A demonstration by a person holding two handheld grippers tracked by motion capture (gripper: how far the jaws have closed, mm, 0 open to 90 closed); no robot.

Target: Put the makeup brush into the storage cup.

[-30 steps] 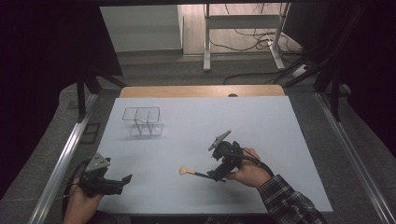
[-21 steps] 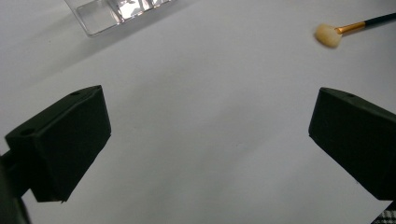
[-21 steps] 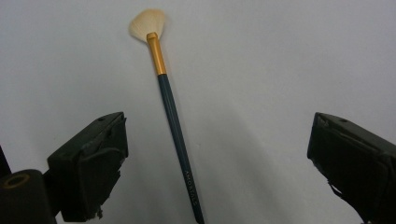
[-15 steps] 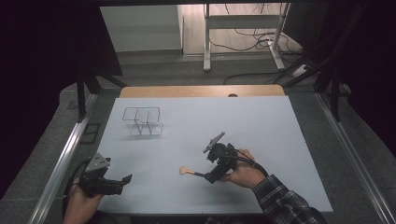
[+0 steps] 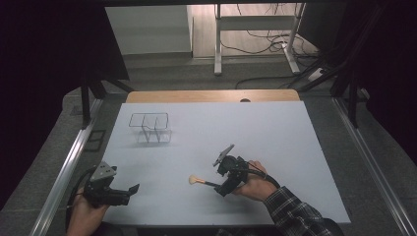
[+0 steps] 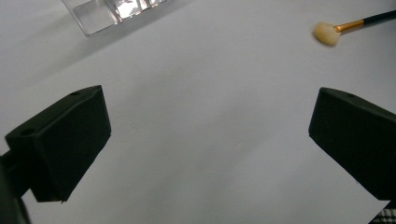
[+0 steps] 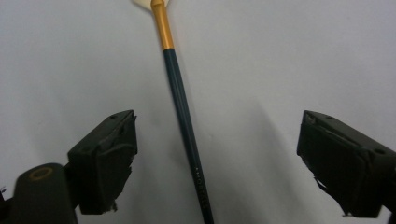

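There is one brush [image 5: 200, 181] on the counter [image 5: 275, 132], near the front and a bit right of the middle. It has one soft pale tip, one gold band and one dark handle. There is one clear holder [image 5: 150, 128] far back on the left, and it has two open boxes side by side. There are two tools: one left tool [image 5: 132, 189] at the near left corner and one right tool [image 5: 220, 187] by the brush. Each tool has two black jaws. Two hands hold them, one each.
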